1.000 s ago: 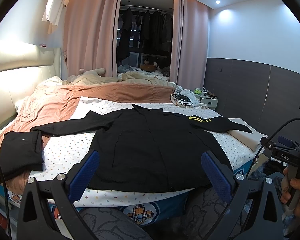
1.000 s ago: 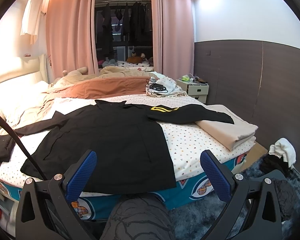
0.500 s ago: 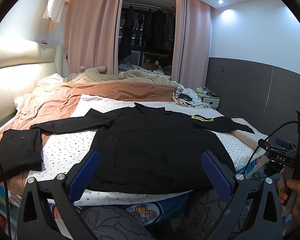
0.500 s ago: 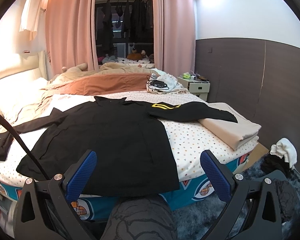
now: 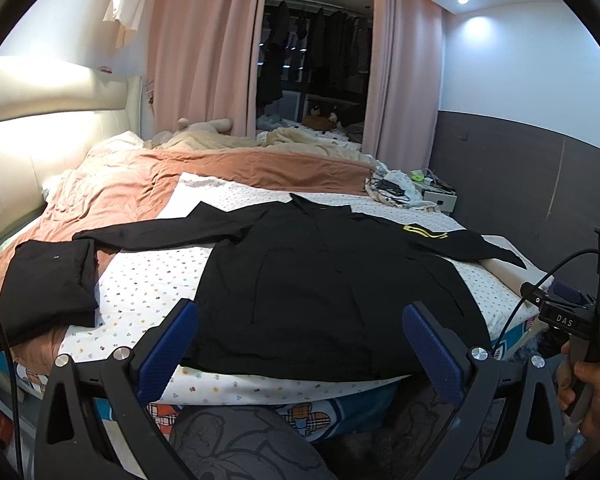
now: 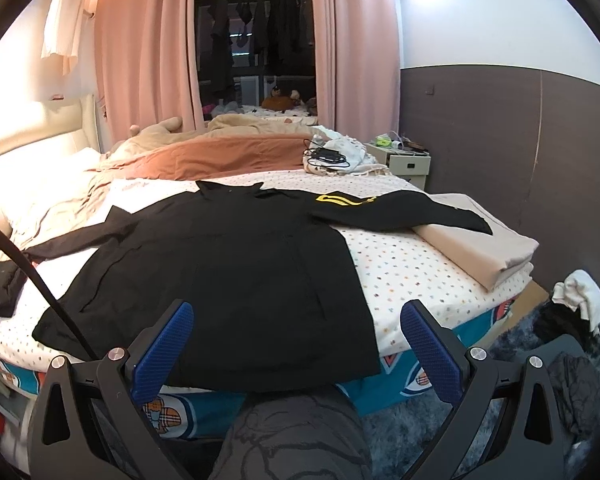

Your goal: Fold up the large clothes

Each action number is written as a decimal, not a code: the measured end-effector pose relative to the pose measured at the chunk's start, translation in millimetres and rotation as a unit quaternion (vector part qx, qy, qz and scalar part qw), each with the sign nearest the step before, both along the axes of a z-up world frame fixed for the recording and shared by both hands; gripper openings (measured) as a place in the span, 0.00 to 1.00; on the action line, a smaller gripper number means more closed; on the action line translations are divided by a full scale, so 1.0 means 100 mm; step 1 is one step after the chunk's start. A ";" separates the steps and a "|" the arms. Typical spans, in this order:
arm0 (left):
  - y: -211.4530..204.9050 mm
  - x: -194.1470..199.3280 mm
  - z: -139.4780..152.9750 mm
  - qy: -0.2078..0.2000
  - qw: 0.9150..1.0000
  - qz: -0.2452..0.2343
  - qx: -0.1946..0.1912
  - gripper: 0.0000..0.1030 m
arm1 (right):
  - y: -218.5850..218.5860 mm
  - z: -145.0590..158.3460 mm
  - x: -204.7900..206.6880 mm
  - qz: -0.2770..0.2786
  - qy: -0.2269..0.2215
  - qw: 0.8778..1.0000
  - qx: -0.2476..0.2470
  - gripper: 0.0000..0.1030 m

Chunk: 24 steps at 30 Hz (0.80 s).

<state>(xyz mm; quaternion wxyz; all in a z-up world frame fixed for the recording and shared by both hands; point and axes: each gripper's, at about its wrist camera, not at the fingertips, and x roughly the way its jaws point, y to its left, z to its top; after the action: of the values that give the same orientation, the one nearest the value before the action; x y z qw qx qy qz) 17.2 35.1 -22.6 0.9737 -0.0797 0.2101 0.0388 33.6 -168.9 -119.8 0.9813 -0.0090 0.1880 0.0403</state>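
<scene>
The left gripper (image 5: 300,338) hangs before the foot of the bed with its blue-padded fingers (image 5: 168,340) spread wide, holding nothing and touching nothing. The right gripper (image 6: 298,336) is the same, its blue pads (image 6: 430,350) far apart and clear of the cloth; in the left wrist view a hand (image 5: 590,394) grips its handle at the right edge.

On the bed, from the left: a small folded black garment (image 5: 46,280) lies on the rumpled salmon-pink blanket (image 5: 140,184). Beside it the large black long-sleeved shirt (image 5: 324,280) is spread flat on the white sheet with small coloured dots (image 5: 156,280), collar toward the far side, hem at the near edge, both sleeves stretched outward. A yellow emblem (image 6: 334,199) marks the right sleeve, whose cuff rests on a folded beige blanket (image 6: 476,240) at the right corner.

Beyond are pink curtains (image 6: 144,52) framing a dark window with hanging clothes, a cream nightstand (image 6: 404,162), and a grey panelled wall (image 6: 520,140). A grey shaggy rug (image 6: 420,440) covers the floor.
</scene>
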 end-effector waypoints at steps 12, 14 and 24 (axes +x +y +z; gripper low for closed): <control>0.44 0.55 -0.08 0.045 0.998 0.035 -0.005 1.00 | 0.14 0.07 0.69 0.025 0.011 0.999 0.016 1.00; 0.51 0.64 -0.09 0.052 0.998 0.040 -0.005 1.00 | 0.21 0.08 0.83 0.032 0.018 0.999 0.022 1.00; 0.93 1.15 -0.11 0.082 0.994 0.065 -0.010 1.00 | 0.41 0.16 1.47 0.059 0.048 0.997 0.023 1.00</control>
<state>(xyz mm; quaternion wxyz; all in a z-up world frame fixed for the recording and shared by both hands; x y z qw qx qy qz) 132.6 127.9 -34.0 0.9478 -0.0993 0.2839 0.1061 180.2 -128.2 -103.5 0.9670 0.0045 0.2329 0.1033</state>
